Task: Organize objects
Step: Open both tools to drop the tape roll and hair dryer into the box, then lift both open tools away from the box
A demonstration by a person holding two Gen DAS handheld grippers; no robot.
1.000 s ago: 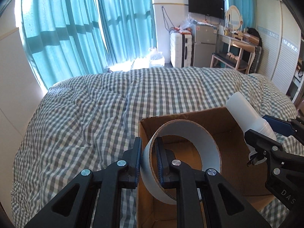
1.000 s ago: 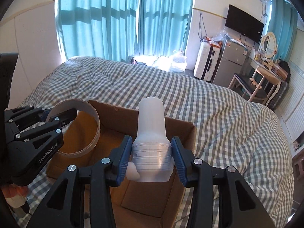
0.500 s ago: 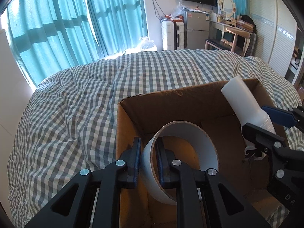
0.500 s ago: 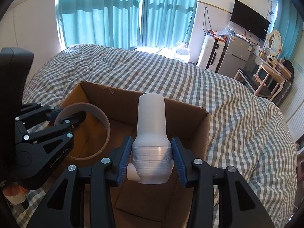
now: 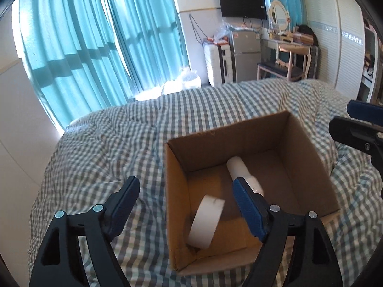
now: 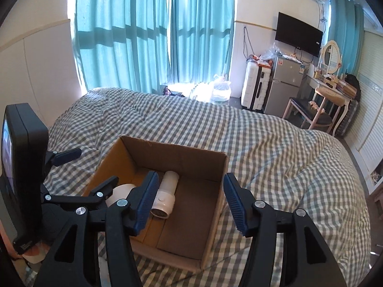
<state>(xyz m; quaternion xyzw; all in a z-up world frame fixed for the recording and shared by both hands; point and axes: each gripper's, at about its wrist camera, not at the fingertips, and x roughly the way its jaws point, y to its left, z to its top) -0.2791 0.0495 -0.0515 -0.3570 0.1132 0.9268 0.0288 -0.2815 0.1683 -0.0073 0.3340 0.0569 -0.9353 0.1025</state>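
Note:
An open cardboard box (image 5: 308,153) (image 6: 222,181) sits on the checked bed cover. Inside it a white tape roll (image 5: 207,221) (image 6: 121,189) stands on edge near the left wall. A white plastic device (image 5: 241,171) (image 6: 166,195) lies on the box floor. My left gripper (image 5: 186,206) hovers above the box's left wall, jaws opening wide, nothing between them. My right gripper (image 6: 190,199) hovers over the box, jaws also opening, and holds nothing. In the left wrist view the right gripper's fingers (image 5: 354,131) show at the right edge. In the right wrist view the left gripper (image 6: 79,174) shows at the left.
The grey-and-white checked bed cover (image 5: 100,157) (image 6: 275,148) spreads around the box. Beyond the bed are teal curtains (image 6: 153,33), a white suitcase (image 6: 255,85), a small fridge (image 6: 284,83), a dressing table with chair (image 6: 320,105) and a wall television (image 6: 298,37).
Both grippers let go and opened. The tape roll and the white device dropped into the box. Both grippers pulled up and back from the box.

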